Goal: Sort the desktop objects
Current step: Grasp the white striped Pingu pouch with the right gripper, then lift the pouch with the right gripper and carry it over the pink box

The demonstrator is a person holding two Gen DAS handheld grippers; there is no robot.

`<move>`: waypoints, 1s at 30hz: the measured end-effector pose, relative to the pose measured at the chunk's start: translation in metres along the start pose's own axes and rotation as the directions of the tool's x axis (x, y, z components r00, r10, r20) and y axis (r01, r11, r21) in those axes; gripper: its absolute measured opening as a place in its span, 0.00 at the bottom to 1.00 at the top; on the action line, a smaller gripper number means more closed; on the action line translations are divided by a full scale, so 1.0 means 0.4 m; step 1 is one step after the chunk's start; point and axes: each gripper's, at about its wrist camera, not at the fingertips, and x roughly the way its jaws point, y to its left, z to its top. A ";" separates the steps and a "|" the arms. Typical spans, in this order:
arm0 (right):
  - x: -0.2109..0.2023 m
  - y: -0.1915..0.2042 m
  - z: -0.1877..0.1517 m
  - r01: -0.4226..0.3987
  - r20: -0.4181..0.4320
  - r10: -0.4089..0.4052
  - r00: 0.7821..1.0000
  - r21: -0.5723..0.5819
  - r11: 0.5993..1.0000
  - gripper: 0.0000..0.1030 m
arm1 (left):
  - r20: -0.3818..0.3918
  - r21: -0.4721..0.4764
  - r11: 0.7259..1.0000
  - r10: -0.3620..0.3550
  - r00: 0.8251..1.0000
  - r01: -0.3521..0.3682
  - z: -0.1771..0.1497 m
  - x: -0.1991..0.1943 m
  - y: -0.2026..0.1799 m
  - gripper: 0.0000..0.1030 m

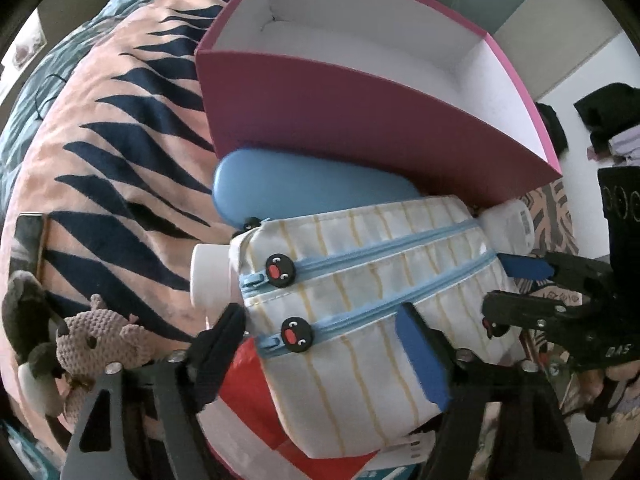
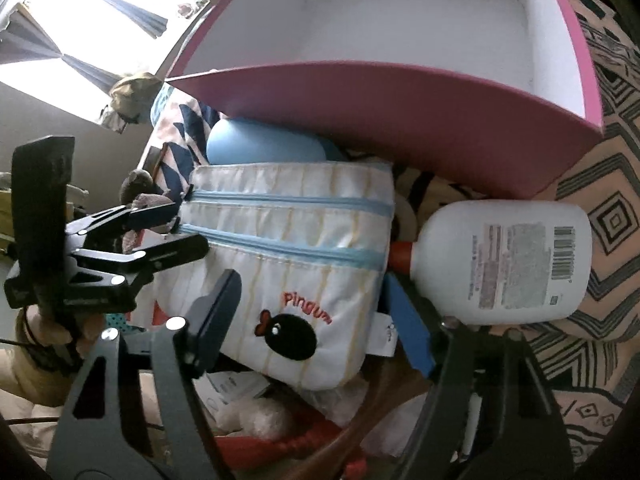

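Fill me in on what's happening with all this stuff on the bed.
A person holds a gripper in each hand, and both are set around the striped Pingu pencil case: the left gripper at its zipper-pull end, the right gripper at the end with the embroidered penguin. The case lies on a pile beside a white bottle and a blue case. The pink box behind looks empty.

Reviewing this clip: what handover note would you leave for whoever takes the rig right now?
Left gripper: jaws around the zipper-pull end of the Pingu pencil case; firm grip unclear.
Right gripper: jaws around its other end; same doubt.
Pink box: open, looks empty, behind the case. Blue glasses case lies between them; white bottle lies beside the case.
Done: nothing boxed. Left: case, glasses case, bottle.
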 end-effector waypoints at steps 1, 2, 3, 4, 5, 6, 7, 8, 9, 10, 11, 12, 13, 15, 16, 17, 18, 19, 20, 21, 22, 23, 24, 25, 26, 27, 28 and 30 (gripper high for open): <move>0.003 0.004 0.002 0.013 -0.004 -0.013 1.000 -0.011 1.000 0.69 | 0.000 -0.004 1.000 0.002 1.000 -0.002 0.001 0.001 -0.001 0.75; 0.005 0.006 0.003 0.021 -0.004 -0.021 1.000 -0.016 1.000 0.67 | 0.000 -0.008 1.000 0.001 1.000 -0.001 0.001 0.000 0.001 0.74; 0.003 0.005 0.002 0.032 -0.002 -0.033 0.999 -0.017 0.999 0.63 | 0.001 -0.011 1.000 -0.001 1.000 0.001 0.002 -0.001 0.001 0.74; 0.002 0.004 0.002 0.037 -0.001 -0.037 0.999 -0.016 0.999 0.59 | 0.002 -0.012 1.000 -0.002 1.000 0.002 0.002 -0.003 0.001 0.74; 0.000 0.003 0.000 0.044 0.003 -0.044 0.999 -0.016 0.999 0.58 | 0.003 -0.013 1.000 -0.001 1.000 0.001 0.001 -0.004 0.001 0.74; -0.003 0.003 -0.001 0.047 0.007 -0.047 0.999 -0.016 0.999 0.55 | 0.004 -0.014 1.000 0.000 1.000 0.000 0.001 -0.006 0.002 0.74; -0.007 0.003 -0.004 0.044 0.012 -0.044 0.999 -0.015 0.999 0.54 | 0.006 -0.013 1.000 0.002 1.000 -0.002 0.001 -0.007 0.001 0.74; -0.009 0.005 -0.006 0.042 0.017 -0.041 0.999 -0.015 0.999 0.53 | 0.014 -0.010 1.000 0.003 1.000 -0.003 0.002 -0.011 -0.001 0.73; -0.010 0.007 -0.007 0.042 0.023 -0.041 0.999 -0.016 0.999 0.52 | 0.018 -0.007 1.000 0.003 1.000 -0.003 0.002 -0.017 0.000 0.73; -0.015 0.012 -0.010 0.043 0.031 -0.043 0.999 -0.018 0.999 0.51 | 0.025 -0.007 1.000 0.003 1.000 -0.002 0.003 -0.023 -0.002 0.73; -0.018 0.017 -0.012 0.047 0.039 -0.046 0.998 -0.022 0.999 0.50 | 0.033 -0.004 1.000 0.004 0.999 -0.004 0.004 -0.030 -0.005 0.73; -0.024 0.021 -0.015 0.049 0.046 -0.047 0.998 -0.024 0.999 0.49 | 0.039 0.000 1.000 0.007 0.999 -0.008 0.006 -0.036 -0.006 0.73; -0.028 0.024 -0.017 0.047 0.050 -0.046 0.998 -0.024 0.999 0.49 | 0.044 0.005 1.000 0.011 0.999 -0.011 0.008 -0.041 -0.010 0.73; -0.040 0.036 -0.020 0.048 0.068 -0.046 0.997 -0.025 0.999 0.49 | 0.056 0.013 1.000 0.011 0.998 -0.012 0.012 -0.056 -0.016 0.73; -0.046 0.038 -0.022 0.049 0.074 -0.047 0.996 -0.025 0.998 0.49 | 0.061 0.019 1.000 0.011 0.998 -0.012 0.013 -0.068 -0.014 0.73; -0.056 0.042 -0.024 0.051 0.085 -0.048 0.995 -0.026 0.998 0.49 | 0.067 0.022 1.000 0.011 0.998 -0.013 0.016 -0.075 -0.016 0.73; -0.062 0.045 -0.024 0.050 0.093 -0.048 0.995 -0.027 0.998 0.49 | 0.073 0.025 1.000 0.012 0.997 -0.013 0.016 -0.082 -0.017 0.73; -0.073 0.049 -0.025 0.049 0.103 -0.046 0.994 -0.027 0.998 0.49 | 0.077 0.028 1.000 0.012 0.997 -0.014 0.018 -0.088 -0.020 0.73; -0.082 0.053 -0.026 0.050 0.113 -0.046 0.993 -0.030 0.998 0.50 | 0.082 0.032 0.999 0.012 0.997 -0.015 0.020 -0.094 -0.023 0.73; -0.087 0.057 -0.026 0.051 0.120 -0.047 0.992 -0.033 0.998 0.49 | 0.086 0.033 0.999 0.012 0.996 -0.014 0.023 -0.100 -0.026 0.73; -0.096 0.062 -0.026 0.053 0.130 -0.048 0.990 -0.037 0.998 0.49 | 0.089 0.035 0.999 0.010 0.996 -0.013 0.025 -0.105 -0.028 0.73; -0.103 0.065 -0.026 0.056 0.136 -0.050 0.989 -0.041 0.998 0.50 | 0.093 0.040 0.999 0.009 0.996 -0.013 0.027 -0.110 -0.034 0.73; -0.112 0.069 -0.026 0.060 0.145 -0.053 0.988 -0.045 0.997 0.50 | 0.097 0.045 0.999 0.009 0.995 -0.013 0.030 -0.115 -0.040 0.73; -0.122 0.072 -0.026 0.063 0.157 -0.055 0.986 -0.048 0.997 0.50 | 0.101 0.050 0.999 0.009 0.995 -0.014 0.032 -0.120 -0.045 0.73; -0.128 0.074 -0.026 0.064 0.163 -0.055 0.985 -0.051 0.997 0.50 | 0.105 0.056 0.998 0.011 0.994 -0.017 0.032 -0.129 -0.045 0.73; -0.136 0.077 -0.025 0.065 0.171 -0.055 0.984 -0.053 0.996 0.50 | 0.109 0.059 0.998 0.012 0.994 -0.018 0.029 -0.133 -0.047 0.73; -0.146 0.078 -0.026 0.066 0.181 -0.055 0.982 -0.055 0.996 0.50 | 0.115 0.061 0.998 0.009 0.993 -0.016 0.033 -0.140 -0.051 0.73; -0.154 0.083 -0.023 0.069 0.193 -0.056 0.980 -0.057 0.996 0.50 | 0.123 0.062 0.998 0.001 0.992 -0.009 0.034 -0.164 -0.040 0.73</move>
